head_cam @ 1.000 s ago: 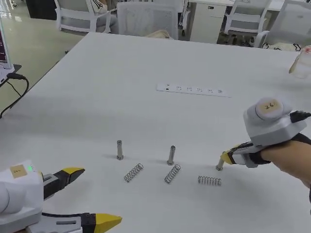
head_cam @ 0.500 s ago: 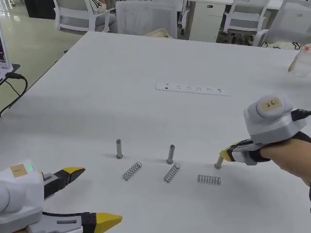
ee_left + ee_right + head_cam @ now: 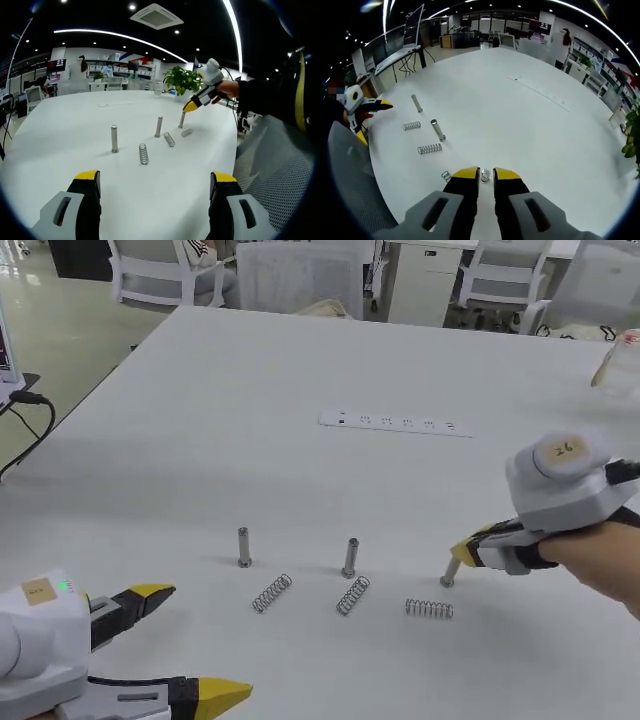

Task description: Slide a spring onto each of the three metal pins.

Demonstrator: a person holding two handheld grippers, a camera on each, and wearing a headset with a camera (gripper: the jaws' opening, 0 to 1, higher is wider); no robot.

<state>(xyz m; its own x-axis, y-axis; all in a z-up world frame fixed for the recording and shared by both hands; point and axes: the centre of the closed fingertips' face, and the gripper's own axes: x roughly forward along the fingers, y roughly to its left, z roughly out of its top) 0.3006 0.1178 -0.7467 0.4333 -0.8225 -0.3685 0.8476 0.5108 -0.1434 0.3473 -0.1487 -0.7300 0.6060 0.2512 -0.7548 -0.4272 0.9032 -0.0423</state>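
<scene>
Three short metal pins stand in a row on the white table: left pin (image 3: 243,546), middle pin (image 3: 350,558), right pin (image 3: 450,572). In front of each lies a loose spring: left spring (image 3: 271,593), middle spring (image 3: 353,596), right spring (image 3: 429,609). My right gripper (image 3: 462,555) is shut on the top of the right pin, whose head (image 3: 485,174) sits between the yellow tips; this pin leans a little. My left gripper (image 3: 195,642) hovers open at the near left, well short of the left pin (image 3: 114,138), with nothing between its fingers.
A white power strip (image 3: 394,424) lies further back on the table. A clear container (image 3: 622,365) stands at the far right edge. A black cable (image 3: 30,430) hangs off the left side, and chairs stand behind the far edge.
The hand with my right gripper has drifted slightly right and up, with the jaws still at the right pin. The left gripper, springs and other pins are as before.
</scene>
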